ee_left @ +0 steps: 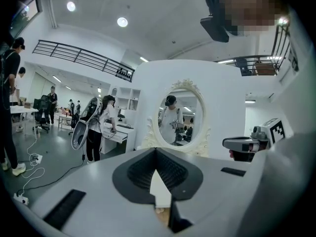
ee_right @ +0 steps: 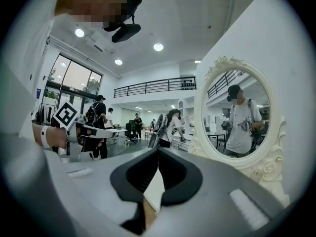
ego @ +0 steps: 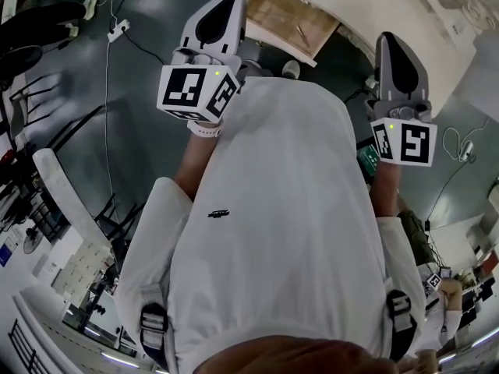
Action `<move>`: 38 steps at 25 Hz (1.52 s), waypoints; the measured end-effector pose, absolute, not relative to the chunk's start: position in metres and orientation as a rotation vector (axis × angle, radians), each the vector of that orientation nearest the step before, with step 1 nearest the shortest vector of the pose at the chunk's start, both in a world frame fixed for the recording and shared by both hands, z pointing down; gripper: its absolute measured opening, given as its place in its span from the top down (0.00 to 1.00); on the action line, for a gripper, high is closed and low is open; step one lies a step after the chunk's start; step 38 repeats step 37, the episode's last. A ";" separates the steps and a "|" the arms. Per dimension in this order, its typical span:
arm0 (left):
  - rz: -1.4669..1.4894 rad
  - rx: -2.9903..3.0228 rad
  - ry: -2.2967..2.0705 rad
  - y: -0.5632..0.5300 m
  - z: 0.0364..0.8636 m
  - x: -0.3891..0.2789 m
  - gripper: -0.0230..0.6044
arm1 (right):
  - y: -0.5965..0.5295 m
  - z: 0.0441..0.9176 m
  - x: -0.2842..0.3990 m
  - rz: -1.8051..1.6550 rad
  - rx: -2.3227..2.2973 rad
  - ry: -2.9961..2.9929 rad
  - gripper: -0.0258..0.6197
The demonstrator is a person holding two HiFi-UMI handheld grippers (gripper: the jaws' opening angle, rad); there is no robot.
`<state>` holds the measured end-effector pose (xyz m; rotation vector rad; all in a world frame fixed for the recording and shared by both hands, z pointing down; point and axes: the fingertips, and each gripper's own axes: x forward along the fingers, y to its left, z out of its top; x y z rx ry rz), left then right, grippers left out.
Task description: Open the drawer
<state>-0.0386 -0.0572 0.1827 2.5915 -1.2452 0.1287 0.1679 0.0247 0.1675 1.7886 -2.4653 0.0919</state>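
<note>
In the head view a drawer (ego: 292, 20) with a bare wooden bottom stands out from the front of a white dressing table (ego: 405, 14), just beyond both grippers. My left gripper (ego: 231, 0) hangs near the drawer's left corner, its jaws shut with nothing between them. My right gripper (ego: 388, 44) is level with it, to the right of the drawer, also shut and empty. In the left gripper view the closed tips (ee_left: 156, 151) point at the oval mirror (ee_left: 180, 113) on the table. The right gripper view shows its tips (ee_right: 158, 150) closed, with the mirror (ee_right: 239, 116) to the right.
The person's white shirt fills the lower part of the head view. Cables and a power strip (ego: 118, 28) lie on the grey floor at the left. Several people stand further back in the room, one of them (ee_left: 98, 130) at a white desk left of the mirror.
</note>
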 end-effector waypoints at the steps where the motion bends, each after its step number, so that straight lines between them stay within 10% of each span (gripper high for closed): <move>1: 0.127 2.593 -1.242 -0.057 0.182 -0.039 0.95 | 0.024 0.166 0.166 0.093 1.787 -2.473 0.94; 38: 0.182 2.587 -1.150 -0.061 0.196 -0.013 0.95 | 0.011 0.166 0.172 0.166 1.738 -2.543 0.94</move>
